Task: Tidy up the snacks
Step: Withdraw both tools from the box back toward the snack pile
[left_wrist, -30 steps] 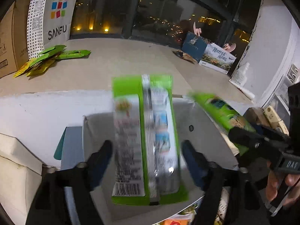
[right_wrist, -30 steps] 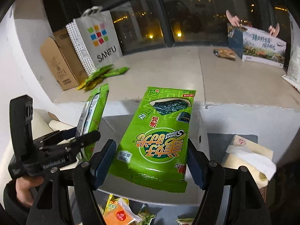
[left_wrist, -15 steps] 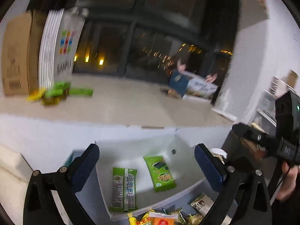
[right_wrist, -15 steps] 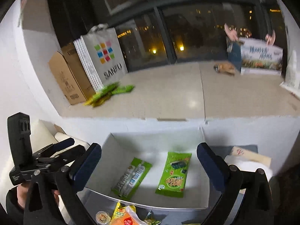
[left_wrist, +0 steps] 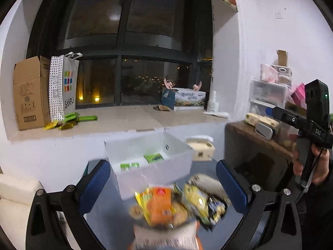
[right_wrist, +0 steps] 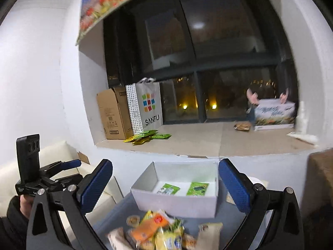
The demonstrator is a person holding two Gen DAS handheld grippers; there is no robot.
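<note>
L gripper (left_wrist: 163,184): jaws wide apart, nothing between the blue pads; held above the near snack pile, pointing twd the box. Also seen at lower left of the right wrist view (right_wrist: 52,179).
R gripper (right_wrist: 165,185): jaws wide apart, holding nothing; hovers over the pile, box ahead. In the left wrist view it shows at far right (left_wrist: 301,123), gripped by a hand (left_wrist: 312,164).
White box (right_wrist: 177,202): open top, on the grey surface just beyond the pile, below the window ledge.
Green seaweed pack (right_wrist: 197,188): flat on box floor, right side, face up.
2nd green pack (right_wrist: 168,188): flat on box floor, left of the seaweed pack, apart from it.
Snack pile (right_wrist: 158,229): near edge, mixed packets, orange one on top w/ yellow ones beside; blurred, details unclear.
Ledge (right_wrist: 208,143): far side; brown carton (right_wrist: 113,112) at left, SANFU bag (right_wrist: 147,108) next to it, loose green/yellow packets (right_wrist: 148,136) at the bag's foot.
Printed box (right_wrist: 274,115): far right of ledge.
</note>
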